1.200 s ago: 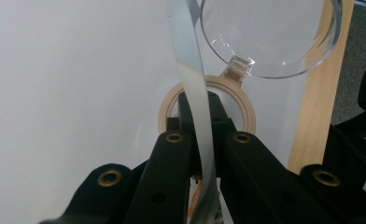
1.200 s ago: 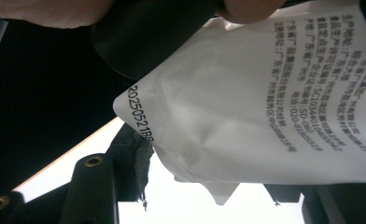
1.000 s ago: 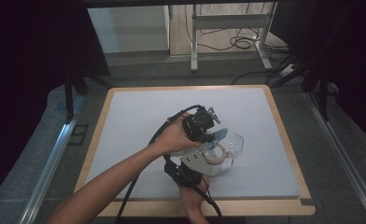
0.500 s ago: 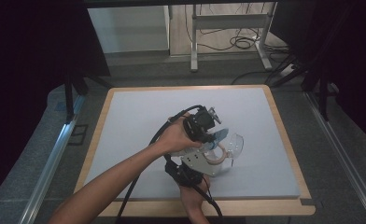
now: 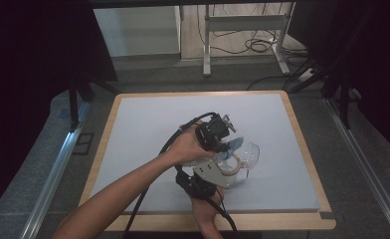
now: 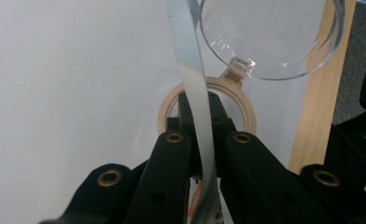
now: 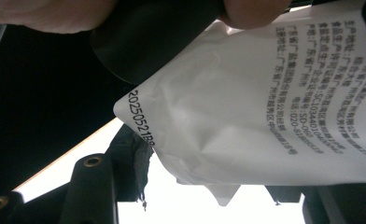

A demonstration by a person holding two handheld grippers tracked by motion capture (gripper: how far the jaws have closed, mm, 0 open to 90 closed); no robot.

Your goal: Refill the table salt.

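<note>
The left gripper [image 5: 222,130] is held clamped shut above the table, while the right gripper [image 5: 218,167] is kept beneath it, jaws partly closed.

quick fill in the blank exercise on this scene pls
1. The left tool is ____ on the edge of the white packet.
2. The text printed on that packet is ____ in colour.
3. The tape roll lies on the white board near a ____ plastic cup.
Missing words: shut; black; clear.
</note>
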